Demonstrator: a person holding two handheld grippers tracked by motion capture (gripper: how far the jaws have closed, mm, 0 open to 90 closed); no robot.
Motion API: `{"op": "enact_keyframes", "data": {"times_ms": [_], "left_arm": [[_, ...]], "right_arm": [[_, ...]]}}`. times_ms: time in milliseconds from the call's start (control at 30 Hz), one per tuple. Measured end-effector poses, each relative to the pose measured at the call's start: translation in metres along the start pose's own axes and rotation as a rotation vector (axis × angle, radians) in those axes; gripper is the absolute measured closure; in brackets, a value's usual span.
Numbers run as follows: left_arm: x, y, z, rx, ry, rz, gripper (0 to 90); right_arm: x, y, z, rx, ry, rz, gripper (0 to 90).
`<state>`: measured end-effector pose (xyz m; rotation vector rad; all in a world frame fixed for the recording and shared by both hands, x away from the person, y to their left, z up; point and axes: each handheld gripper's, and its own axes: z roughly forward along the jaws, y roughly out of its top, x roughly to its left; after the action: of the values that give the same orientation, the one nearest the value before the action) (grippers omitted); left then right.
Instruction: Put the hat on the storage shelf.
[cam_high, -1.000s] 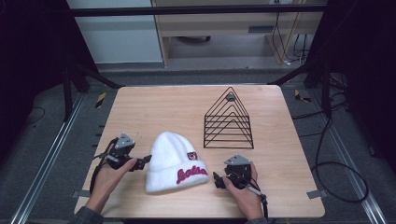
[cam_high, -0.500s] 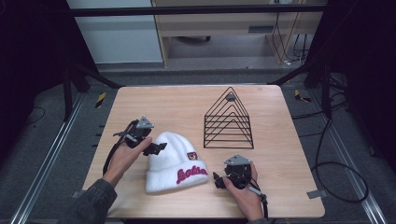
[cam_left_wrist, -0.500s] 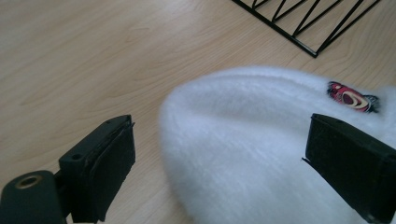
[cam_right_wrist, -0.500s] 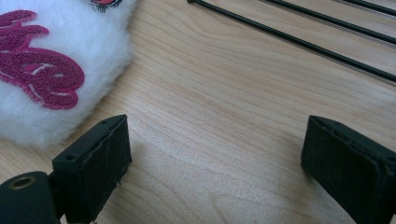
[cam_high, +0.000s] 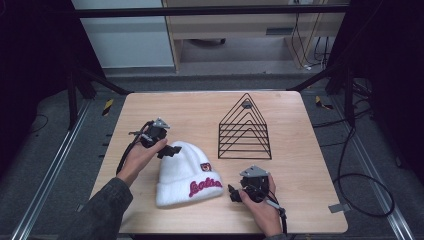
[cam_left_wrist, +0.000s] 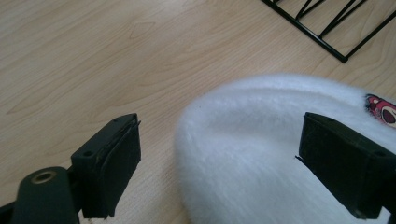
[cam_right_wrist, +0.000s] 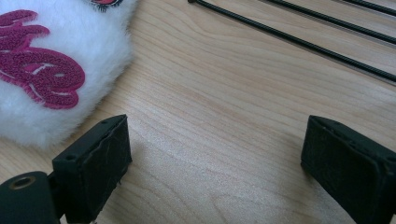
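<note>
A white fluffy knitted beanie (cam_high: 186, 173) with a folded cuff lies flat on the light wooden surface (cam_high: 200, 112), a little left of the middle and toward the person's edge. Its rounded crown points away from the person and to the left, and the cuff faces the near edge. Raised crimson lettering (cam_high: 205, 186) runs across the cuff, and a small red patch (cam_high: 205, 167) sits just above it on the side nearer the rack.

The left tongs (cam_high: 170, 150) hover at the crown of the beanie, held in the person's left hand (cam_high: 137, 157). In the left gripper view these tongs (cam_left_wrist: 219, 163) are spread wide, with the white crown (cam_left_wrist: 261, 154) lying between the two black jaws; whether the pads touch the fabric cannot be told.

The right tongs (cam_high: 234, 192) rest low near the surface, just beside the cuff's right corner, held in the person's right hand (cam_high: 261, 202). In the right gripper view they (cam_right_wrist: 215, 158) are also spread wide with bare wood between the jaws, the cuff (cam_right_wrist: 51, 70) lying just off the left jaw.

A black wire rack of nested triangular frames (cam_high: 245, 129) stands farther back on the right half of the surface, apart from the beanie. A dark sleeve (cam_high: 100, 210) covers the left forearm.
</note>
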<state>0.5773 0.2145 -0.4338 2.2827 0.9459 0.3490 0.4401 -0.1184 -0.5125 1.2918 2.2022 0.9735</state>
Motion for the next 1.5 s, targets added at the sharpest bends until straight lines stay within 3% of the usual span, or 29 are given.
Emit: {"op": "enact_keyframes", "data": {"times_ms": [133, 233, 333, 467, 633, 833, 1133, 1267, 1500], "left_arm": [[-0.002, 0.001, 0.002, 0.001, 0.011, 0.004, 10.5], [-0.001, 0.0, 0.004, 0.029, -0.007, 0.004, 11.0], [-0.001, 0.001, 0.003, 0.037, -0.002, 0.012, 15.3], [0.001, 0.001, 0.007, 0.034, 0.008, -0.007, 18.5], [0.001, -0.001, 0.016, 0.072, 0.051, 0.014, 27.6], [0.002, -0.01, 0.023, 0.116, 0.051, 0.012, 32.9], [0.002, -0.016, 0.03, 0.137, 0.048, -0.012, 47.3], [0.001, -0.015, 0.032, 0.151, 0.046, 0.0, 50.4], [0.0, -0.016, 0.034, 0.134, 0.046, -0.026, 54.1]], "right_arm": [[0.0, 0.0, 0.0, 0.0, 0.0, -0.001, 8.4], [0.0, 0.0, 0.0, 0.0, 0.0, -0.001, 8.4], [0.0, 0.0, 0.0, 0.0, 0.0, -0.001, 8.3], [0.0, 0.0, 0.0, 0.0, 0.001, -0.001, 8.3], [0.0, 0.0, 0.0, 0.0, 0.002, -0.002, 8.4], [0.0, 0.0, 0.0, 0.0, 0.001, -0.001, 8.3], [0.0, 0.0, 0.0, 0.0, 0.001, -0.001, 8.4], [0.0, 0.0, 0.0, 0.0, 0.001, -0.001, 8.4], [0.0, 0.0, 0.0, 0.0, 0.001, -0.001, 8.4]]}}
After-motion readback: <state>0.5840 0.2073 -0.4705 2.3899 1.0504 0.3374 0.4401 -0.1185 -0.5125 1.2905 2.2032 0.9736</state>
